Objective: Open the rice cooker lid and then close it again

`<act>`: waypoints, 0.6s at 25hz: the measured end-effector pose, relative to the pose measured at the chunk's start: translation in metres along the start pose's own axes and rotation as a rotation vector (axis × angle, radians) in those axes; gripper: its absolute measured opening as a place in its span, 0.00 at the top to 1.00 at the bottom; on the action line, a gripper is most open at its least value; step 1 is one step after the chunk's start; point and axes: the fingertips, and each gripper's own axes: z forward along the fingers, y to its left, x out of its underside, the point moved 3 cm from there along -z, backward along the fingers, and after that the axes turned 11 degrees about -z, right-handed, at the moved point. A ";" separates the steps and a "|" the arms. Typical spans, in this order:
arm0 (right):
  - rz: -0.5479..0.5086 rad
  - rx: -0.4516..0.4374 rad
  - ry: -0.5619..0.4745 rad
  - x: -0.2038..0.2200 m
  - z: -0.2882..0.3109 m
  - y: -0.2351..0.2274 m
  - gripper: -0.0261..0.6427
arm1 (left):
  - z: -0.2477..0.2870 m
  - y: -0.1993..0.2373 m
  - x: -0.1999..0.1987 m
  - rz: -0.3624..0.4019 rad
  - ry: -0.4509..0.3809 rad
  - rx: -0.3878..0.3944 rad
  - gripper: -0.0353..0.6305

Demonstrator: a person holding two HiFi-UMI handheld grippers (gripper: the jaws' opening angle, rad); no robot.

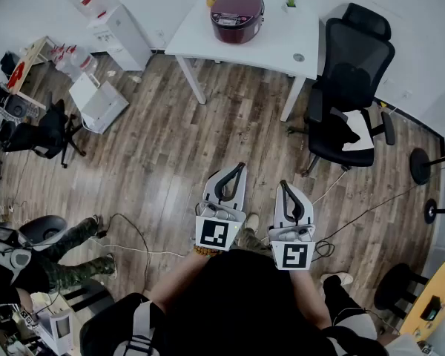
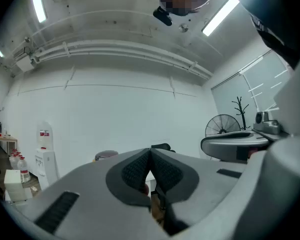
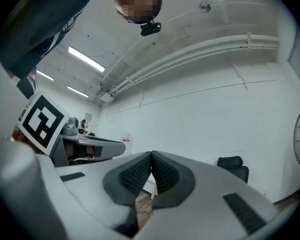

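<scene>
Head view: rice cooker [image 1: 234,35], lid [image 1: 237,10] shut, sits on the white table [image 1: 196,32], well apart from left tongs [image 1: 239,167] and right tongs [image 1: 284,185], both pressed together, empty.

Nothing legible here: left marker cube [image 1: 213,233] and right marker cube [image 1: 296,256] show only black-and-white patterns; far water dispenser [image 2: 45,159], red label [image 2: 44,133] too small.

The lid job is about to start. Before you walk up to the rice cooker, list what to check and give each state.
1. Rice cooker lid down: ok.
2. Left gripper shut and empty: ok.
3. Right gripper shut and empty: ok.
4. Rice cooker within reach: not ok; it sits on the table far across the floor.
5. Lid latch located: cannot tell, too small.
6. Chair out of the way: ok, beside the table.
</scene>
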 end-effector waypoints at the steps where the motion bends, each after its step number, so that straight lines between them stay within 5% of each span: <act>1: -0.001 -0.005 -0.001 0.002 0.003 -0.001 0.92 | 0.004 0.001 0.000 0.003 -0.002 0.000 0.91; 15: 0.013 -0.070 0.022 0.014 0.069 0.007 0.92 | 0.031 0.052 -0.007 -0.012 -0.002 -0.040 0.91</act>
